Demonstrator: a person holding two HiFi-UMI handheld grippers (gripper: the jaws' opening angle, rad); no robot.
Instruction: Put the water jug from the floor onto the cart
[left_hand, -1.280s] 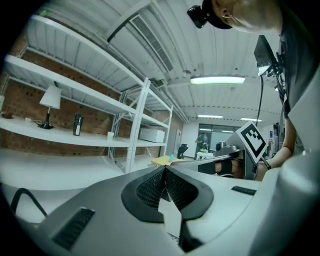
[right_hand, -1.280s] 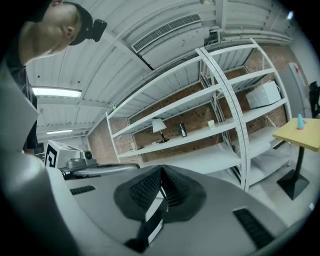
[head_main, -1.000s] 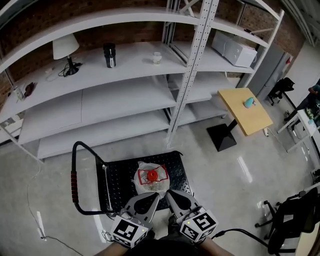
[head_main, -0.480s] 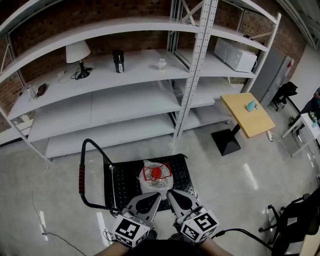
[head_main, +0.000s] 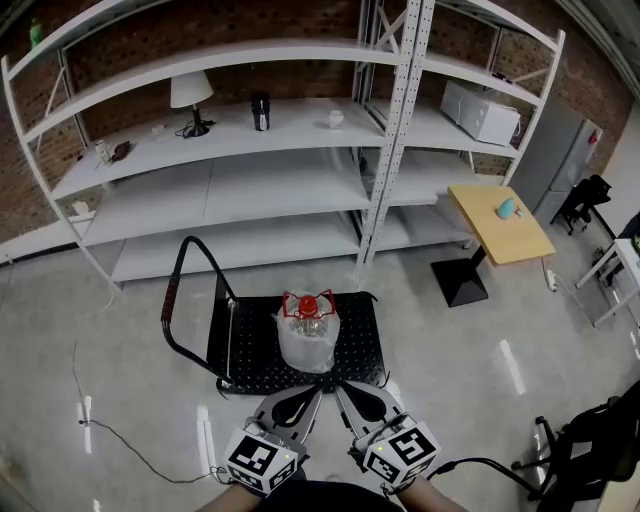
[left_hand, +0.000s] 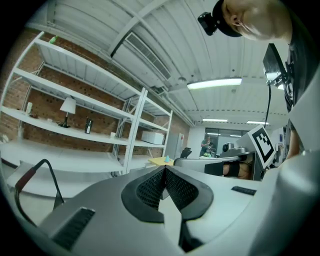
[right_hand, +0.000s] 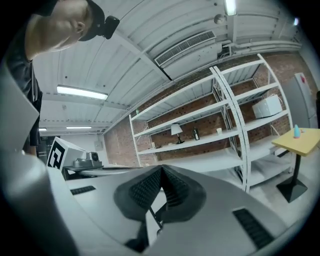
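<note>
The water jug stands on the cart; left tool and right tool both closed, empty.

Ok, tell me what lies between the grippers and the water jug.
Head view: only a bare strip of black deck on the cart separates the water jug from the left gripper and right gripper.

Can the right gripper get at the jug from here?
Probably yes: nothing stands between the right gripper and the jug, and the cart is open on the near side. Its jaws are shut, though.
</note>
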